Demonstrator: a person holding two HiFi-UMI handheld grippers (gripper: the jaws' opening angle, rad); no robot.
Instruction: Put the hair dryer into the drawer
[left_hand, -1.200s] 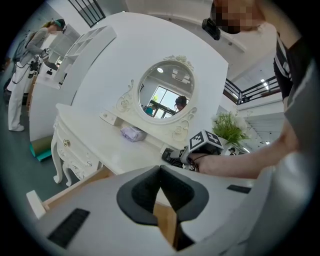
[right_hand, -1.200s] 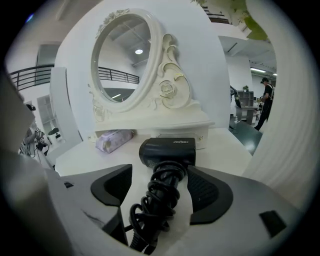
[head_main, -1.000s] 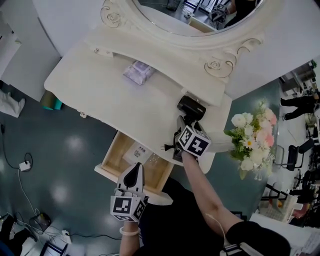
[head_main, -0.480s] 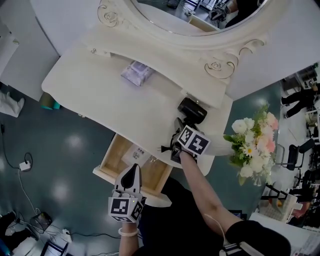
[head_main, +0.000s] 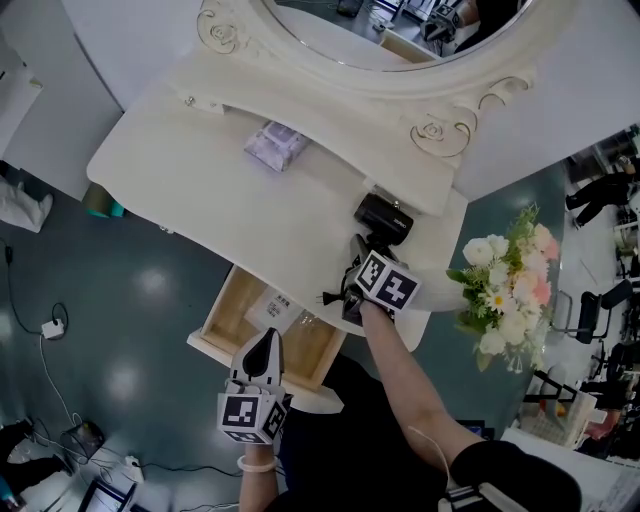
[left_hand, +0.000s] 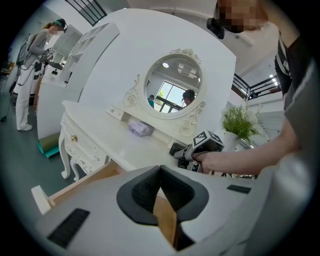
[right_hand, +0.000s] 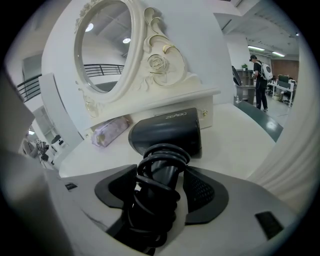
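The right gripper (right_hand: 161, 175) stands wide, its jaws having just been closing, with the handle of the hair dryer (right_hand: 167, 132) between them. The pads sit close on either side of the black cord (right_hand: 150, 200) wound round that handle, but no firm squeeze shows, so I judge it not yet grasped. The handle's long axis runs straight along the gripper's own line, pointing back into the jaws. The barrel lies crosswise at the far end, resting on the dressing table (head_main: 200, 170) close against the raised shelf below the mirror. This alignment is what the coming move depends on: the jaws only need to close across the handle, with no turning of the wrist. The risk I see is that the pads catch loose cord loops and not the handle itself. The drawer (head_main: 232, 300) stands pulled out under the table's front edge, lower than the hair dryer and to the person's left of it, so the carry goes back off the edge and down. The left gripper (left_hand: 160, 172) hangs over the drawer's near side, clenched on nothing. It is well apart from the hair dryer, so the right hand is much the nearer. A small purple packet (head_main: 277, 145) lies farther along the tabletop, away from that path.
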